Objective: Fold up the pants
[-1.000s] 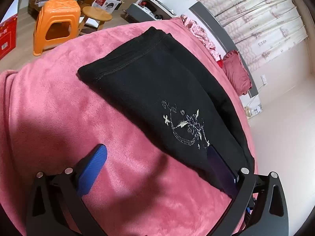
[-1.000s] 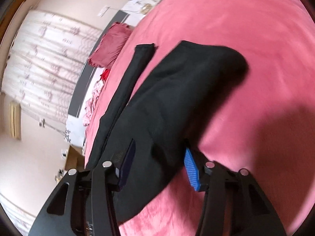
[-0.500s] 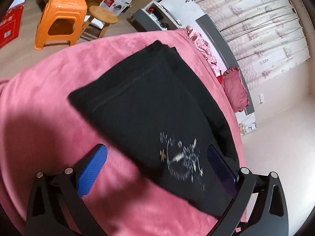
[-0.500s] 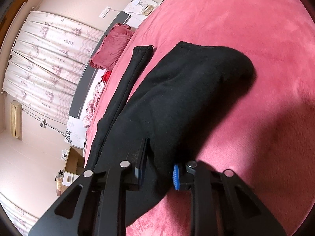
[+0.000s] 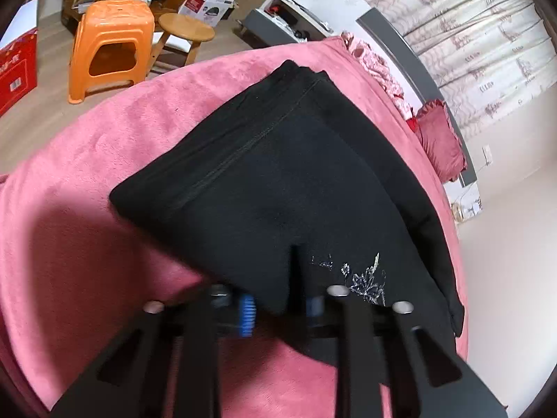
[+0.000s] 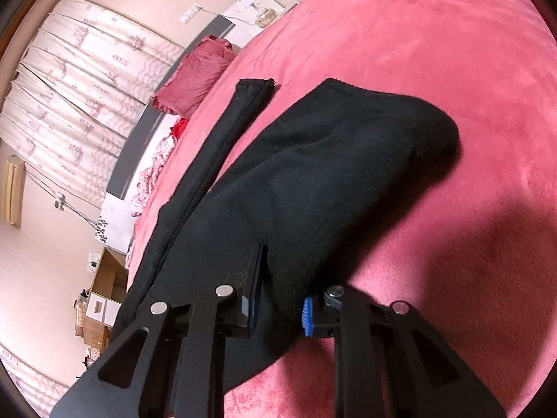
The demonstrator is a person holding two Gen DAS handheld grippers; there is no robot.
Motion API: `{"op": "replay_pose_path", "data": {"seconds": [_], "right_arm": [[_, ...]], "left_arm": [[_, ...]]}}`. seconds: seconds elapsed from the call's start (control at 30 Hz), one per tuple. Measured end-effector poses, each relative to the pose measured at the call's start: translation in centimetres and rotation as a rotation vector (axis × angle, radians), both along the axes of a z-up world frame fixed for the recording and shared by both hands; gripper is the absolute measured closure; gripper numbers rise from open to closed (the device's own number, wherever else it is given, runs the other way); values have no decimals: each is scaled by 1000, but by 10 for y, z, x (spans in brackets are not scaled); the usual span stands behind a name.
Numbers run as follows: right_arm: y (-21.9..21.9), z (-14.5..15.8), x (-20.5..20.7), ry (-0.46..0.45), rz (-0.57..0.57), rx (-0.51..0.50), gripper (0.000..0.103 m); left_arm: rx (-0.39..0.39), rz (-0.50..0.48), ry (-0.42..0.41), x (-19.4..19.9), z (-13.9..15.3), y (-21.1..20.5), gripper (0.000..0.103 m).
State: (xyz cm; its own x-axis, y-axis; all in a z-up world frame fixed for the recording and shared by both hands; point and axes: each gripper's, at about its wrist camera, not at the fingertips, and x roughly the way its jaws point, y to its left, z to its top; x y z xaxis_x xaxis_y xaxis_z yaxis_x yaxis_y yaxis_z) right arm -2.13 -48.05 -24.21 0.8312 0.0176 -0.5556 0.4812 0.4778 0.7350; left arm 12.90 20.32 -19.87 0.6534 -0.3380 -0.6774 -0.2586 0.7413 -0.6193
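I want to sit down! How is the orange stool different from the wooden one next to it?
The orange stool looks like shiny plastic with a squarish top; the wooden stool is pale brown with a round top. The orange stool has broad solid sides with arched openings; the wooden stool stands on thin legs. The orange stool looks bigger and nearer the camera. Both stand upright on the floor beyond the pink bed.

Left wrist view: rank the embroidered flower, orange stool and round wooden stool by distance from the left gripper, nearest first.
1. Embroidered flower, on the black pants, just right of the left gripper.
2. Orange stool, on the floor, upper left.
3. Round wooden stool, just behind it; nearly level.
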Motion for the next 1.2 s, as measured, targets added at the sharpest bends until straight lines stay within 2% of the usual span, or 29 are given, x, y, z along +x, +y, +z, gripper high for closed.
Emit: {"op": "replay_pose_path", "data": {"seconds": [0.1, 0.17, 0.37, 0.5, 0.7, 0.83, 0.9, 0.93, 1.0, 1.03, 1.1, 1.13, 1.2], "right_arm": [[-6, 12, 3, 29, 4, -7, 94], [-11, 29, 1, 15, 5, -24, 94], [-11, 78, 0, 17, 70, -161, 95], [-14, 89, -12, 36, 81, -176, 95], [-15, 81, -39, 70, 92, -193, 95], [-22, 56, -58, 127, 81, -164, 95], [-26, 36, -63, 155, 70, -120, 94], [-29, 29, -64, 165, 65, -102, 93], [-37, 14, -67, 183, 39, -46, 85], [-43, 9, -70, 164, 26, -1, 84], [-54, 6, -78, 118, -27, 65, 75], [-59, 9, -80, 122, -45, 62, 73], [-69, 22, -84, 178, -106, -12, 61]], "left_arm": [[-18, -20, -24, -2, 12, 2, 97], [-5, -40, -51, -3, 26, 2, 97], [-13, -110, -121, -20, 66, 9, 98], [-9, -134, -125, -38, 76, 15, 98], [2, -164, -55, -78, 68, 21, 98], [20, -185, 9, -102, 58, 20, 98], [48, -197, 50, -109, 46, 18, 98], [39, -191, 90, -107, 35, 19, 98], [-1, -170, 148, -104, 23, 23, 98], [-9, -168, 176, -101, 19, 24, 97], [7, -166, 193, -99, 19, 24, 96], [9, -165, 187, -100, 22, 24, 92], [61, -126, 169, -106, 34, 29, 76]]}}
